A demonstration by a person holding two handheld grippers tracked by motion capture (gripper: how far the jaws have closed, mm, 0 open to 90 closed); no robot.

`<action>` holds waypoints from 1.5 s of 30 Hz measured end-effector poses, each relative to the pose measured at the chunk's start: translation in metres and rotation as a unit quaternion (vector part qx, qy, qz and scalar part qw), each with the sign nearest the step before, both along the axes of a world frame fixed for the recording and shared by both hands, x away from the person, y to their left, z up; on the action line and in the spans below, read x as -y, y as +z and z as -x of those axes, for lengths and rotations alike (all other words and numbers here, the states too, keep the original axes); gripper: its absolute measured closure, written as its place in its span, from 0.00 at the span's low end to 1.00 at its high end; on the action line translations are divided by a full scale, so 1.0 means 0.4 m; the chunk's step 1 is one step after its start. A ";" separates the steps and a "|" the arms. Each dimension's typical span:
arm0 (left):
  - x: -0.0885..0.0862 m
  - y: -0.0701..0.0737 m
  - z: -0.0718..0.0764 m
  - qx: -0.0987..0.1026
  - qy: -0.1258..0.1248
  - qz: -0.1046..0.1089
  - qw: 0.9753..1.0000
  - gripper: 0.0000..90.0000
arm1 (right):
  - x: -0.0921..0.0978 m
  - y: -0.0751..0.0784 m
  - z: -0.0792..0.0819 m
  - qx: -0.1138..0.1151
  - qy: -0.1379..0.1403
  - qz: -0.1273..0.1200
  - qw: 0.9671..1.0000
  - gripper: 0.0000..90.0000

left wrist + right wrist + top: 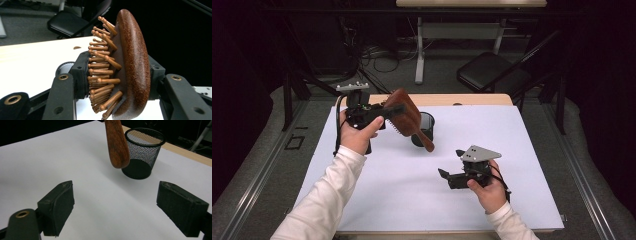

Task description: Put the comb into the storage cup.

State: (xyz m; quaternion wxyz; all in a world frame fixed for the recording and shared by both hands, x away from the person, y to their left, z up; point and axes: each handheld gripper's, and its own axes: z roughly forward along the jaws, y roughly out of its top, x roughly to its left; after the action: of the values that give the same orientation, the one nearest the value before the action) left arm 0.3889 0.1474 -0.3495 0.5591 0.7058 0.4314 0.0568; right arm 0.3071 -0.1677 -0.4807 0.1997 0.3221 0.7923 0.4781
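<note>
A brown wooden hairbrush (406,117) hangs in the air over the table's far middle, its handle slanting down to the right. My left gripper (388,111) is shut on the brush head (125,72); one jaw presses the bristles, the other the back. The handle's end (117,147) hovers just in front of a black mesh cup (142,153) that stands upright on the white sheet (432,170); the same cup (426,127) sits behind the brush in the high view. My right gripper (452,162) is held low at the near right, open, with nothing between its jaws.
The white sheet covers a wooden table (472,99). A black chair (492,72) and a desk's legs (419,55) stand on the floor beyond the far edge. Bare sheet lies all around the right gripper.
</note>
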 end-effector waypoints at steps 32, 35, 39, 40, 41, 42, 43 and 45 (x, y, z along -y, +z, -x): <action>0.017 0.015 -0.051 0.058 0.044 -0.030 0.997 0.55 | 0.008 -0.006 -0.002 -0.001 -0.014 0.011 1.000 0.00; 0.019 0.015 -0.057 0.062 0.049 -0.031 0.996 0.55 | 0.008 -0.007 -0.004 -0.002 -0.014 0.009 1.000 0.00; 0.019 0.016 -0.064 0.064 0.052 -0.021 0.996 0.55 | 0.008 -0.009 -0.005 -0.005 -0.012 0.011 1.000 0.00; 0.019 0.015 -0.067 0.061 0.052 -0.014 0.997 0.55 | 0.007 -0.009 -0.005 -0.006 -0.012 0.011 1.000 0.00; 0.018 0.016 -0.069 0.059 0.052 -0.011 0.997 0.55 | 0.007 -0.009 -0.004 -0.006 -0.012 0.011 1.000 0.00; 0.019 0.017 -0.070 0.060 0.053 -0.010 0.997 0.55 | 0.007 -0.009 -0.004 -0.004 -0.011 0.012 1.000 0.00; 0.020 0.019 -0.071 0.062 0.055 -0.014 0.996 0.55 | 0.008 -0.009 -0.005 -0.005 -0.012 0.012 1.000 0.00; 0.023 0.020 -0.074 0.067 0.058 -0.020 0.996 0.55 | 0.009 -0.009 -0.005 -0.006 -0.013 0.011 1.000 0.00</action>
State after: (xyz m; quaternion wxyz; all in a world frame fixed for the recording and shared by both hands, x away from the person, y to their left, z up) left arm 0.4184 0.1382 -0.3416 0.5681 0.6855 0.4319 0.1445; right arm 0.3092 -0.1714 -0.4842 0.2053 0.3332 0.7943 0.4647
